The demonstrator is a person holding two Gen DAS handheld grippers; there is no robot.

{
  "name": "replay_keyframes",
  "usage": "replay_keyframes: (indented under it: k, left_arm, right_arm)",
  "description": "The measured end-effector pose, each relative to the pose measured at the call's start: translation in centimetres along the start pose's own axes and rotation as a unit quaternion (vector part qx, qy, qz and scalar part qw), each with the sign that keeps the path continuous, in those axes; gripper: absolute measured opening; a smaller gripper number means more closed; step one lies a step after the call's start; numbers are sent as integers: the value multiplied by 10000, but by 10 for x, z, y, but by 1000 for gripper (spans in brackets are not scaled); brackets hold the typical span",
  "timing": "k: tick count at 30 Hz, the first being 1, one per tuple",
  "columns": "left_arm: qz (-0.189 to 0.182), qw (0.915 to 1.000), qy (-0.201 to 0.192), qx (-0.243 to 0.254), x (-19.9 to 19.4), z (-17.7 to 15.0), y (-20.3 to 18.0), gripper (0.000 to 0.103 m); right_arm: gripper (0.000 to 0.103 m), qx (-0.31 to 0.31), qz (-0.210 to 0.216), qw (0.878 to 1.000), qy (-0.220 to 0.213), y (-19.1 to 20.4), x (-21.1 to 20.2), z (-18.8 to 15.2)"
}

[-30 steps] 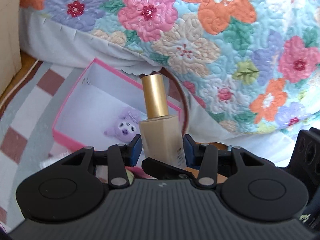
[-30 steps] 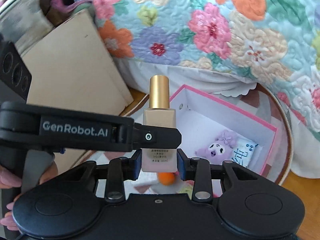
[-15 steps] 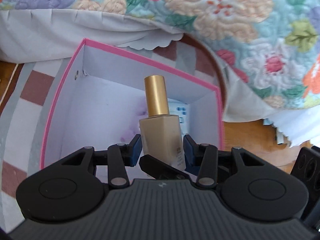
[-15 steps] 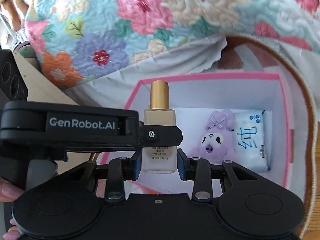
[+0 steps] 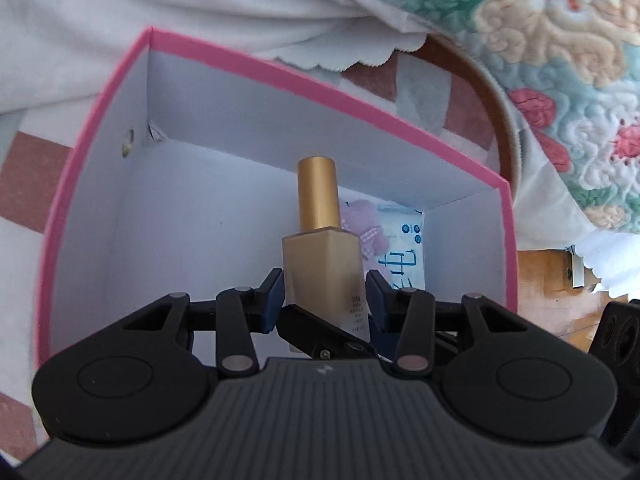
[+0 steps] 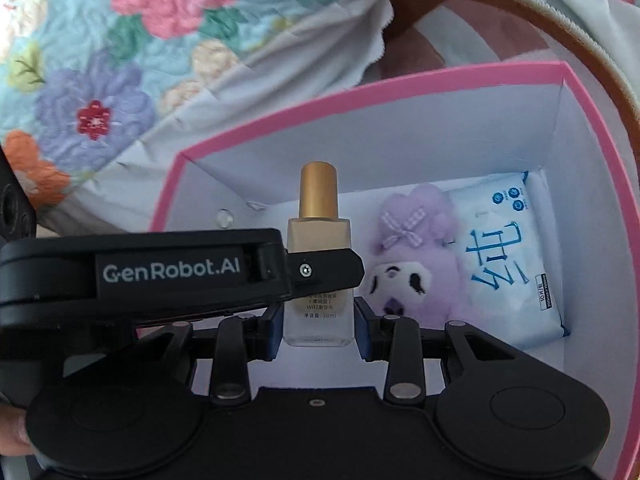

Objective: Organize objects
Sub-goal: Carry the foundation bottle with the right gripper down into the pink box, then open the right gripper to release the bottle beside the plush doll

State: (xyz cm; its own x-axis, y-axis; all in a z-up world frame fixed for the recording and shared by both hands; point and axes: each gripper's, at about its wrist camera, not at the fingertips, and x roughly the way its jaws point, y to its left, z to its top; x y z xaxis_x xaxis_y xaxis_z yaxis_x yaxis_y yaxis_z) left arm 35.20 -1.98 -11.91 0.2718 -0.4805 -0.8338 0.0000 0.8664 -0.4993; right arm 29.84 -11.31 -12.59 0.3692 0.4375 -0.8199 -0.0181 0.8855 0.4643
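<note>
A beige foundation bottle (image 5: 320,256) with a gold cap stands upright between the blue pads of my left gripper (image 5: 324,296), which is shut on it. My right gripper (image 6: 318,328) is shut on the same bottle (image 6: 318,240) from another side. Its black finger (image 5: 320,332) crosses low in the left wrist view, and the left gripper's finger (image 6: 180,272) crosses the right wrist view. The bottle hangs over the inside of a pink-rimmed white box (image 6: 360,96). On the box floor lie a purple plush toy (image 6: 416,248) and a blue-and-white tissue pack (image 6: 504,256).
The box (image 5: 280,76) sits on a checked round rug (image 5: 420,92) with a brown border. A floral quilt (image 6: 120,80) and white sheet hang just behind it. Wooden floor (image 5: 552,280) shows to the right. A person's fingertip (image 6: 12,436) shows at the lower left.
Both grippers have come down with the bottle, from in front of the quilt to over the box's inside. The box now fills both views. The right view has rolled.
</note>
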Motion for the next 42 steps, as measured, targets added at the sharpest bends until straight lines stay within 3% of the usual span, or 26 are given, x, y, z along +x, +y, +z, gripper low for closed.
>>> replay_keyframes:
  k: [5,10,14,18,21,24,25,29,33,34,39,42]
  left_arm:
    - [24,9996,152,-217,13,6,8,43]
    - [120,9994,30,-319,9,4,13,41]
    - [113,9994,4,-340,5,2,17,41]
    - [312,9992,86,-226,7,2,19,14]
    - [263,9994,118,-213,10,10,21,13]
    - [320,9993,71,-167,12,10,20,13]
    - [361,9993,51,-84,11,7,15,13]
    - [524,9985,-66,138,8,4,6,13]
    - [524,9983,-82,238,10,1,-1,13]
    - [518,9984,-79,198,10,1,-2,13]
    - [803,9955,-131,481,6,-1,-9,14]
    - [515,9974,-168,485,-9,-5,-12,20]
  right_arm:
    - [40,52,-311,9993,183,3,14,6]
    - [40,-185,-716,9971,192,16,26,7]
    - [40,-66,-777,9967,234,18,31,5]
    - [43,63,-601,9975,368,9,26,3]
    - [45,-324,-527,9973,400,10,9,-6]
    - [27,-755,-428,9957,321,18,-3,-12]
    - [10,-865,-467,9946,330,18,-5,-13]
    - [10,-956,-316,9948,115,19,-14,-13]
    - [11,-968,-600,9934,-105,17,-21,-15]
    - [18,-916,-727,9930,-157,17,-28,-16]
    - [19,-1094,-514,9915,-493,2,-62,-28]
    - [21,-1404,-685,9854,-683,-2,-74,-33]
